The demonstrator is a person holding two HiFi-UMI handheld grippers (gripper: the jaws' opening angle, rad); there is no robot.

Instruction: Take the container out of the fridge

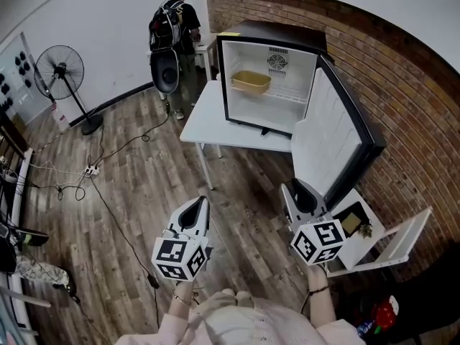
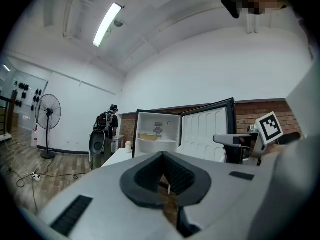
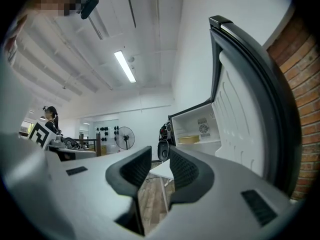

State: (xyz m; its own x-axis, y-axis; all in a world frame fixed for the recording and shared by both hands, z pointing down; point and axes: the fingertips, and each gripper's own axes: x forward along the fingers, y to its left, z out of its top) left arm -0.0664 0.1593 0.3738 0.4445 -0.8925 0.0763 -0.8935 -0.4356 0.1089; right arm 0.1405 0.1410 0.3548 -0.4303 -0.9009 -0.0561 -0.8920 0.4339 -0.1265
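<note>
A tan container (image 1: 250, 82) sits on the shelf inside the small black fridge (image 1: 272, 36), which stands on a white table (image 1: 207, 124) with its door (image 1: 338, 131) swung open to the right. The container also shows far off in the left gripper view (image 2: 148, 137) and the right gripper view (image 3: 189, 139). Both grippers are held low over the wooden floor, well short of the table. My left gripper (image 1: 203, 202) (image 2: 163, 155) is shut with nothing in it. My right gripper (image 1: 300, 192) (image 3: 160, 148) is open, with only air between its pads.
A person with a backpack (image 1: 175, 27) stands behind the table's far left corner. A standing fan (image 1: 61, 70) and floor cables (image 1: 72, 182) lie to the left. A white rack (image 1: 384, 239) sits by the brick wall (image 1: 402, 85), right of my right gripper.
</note>
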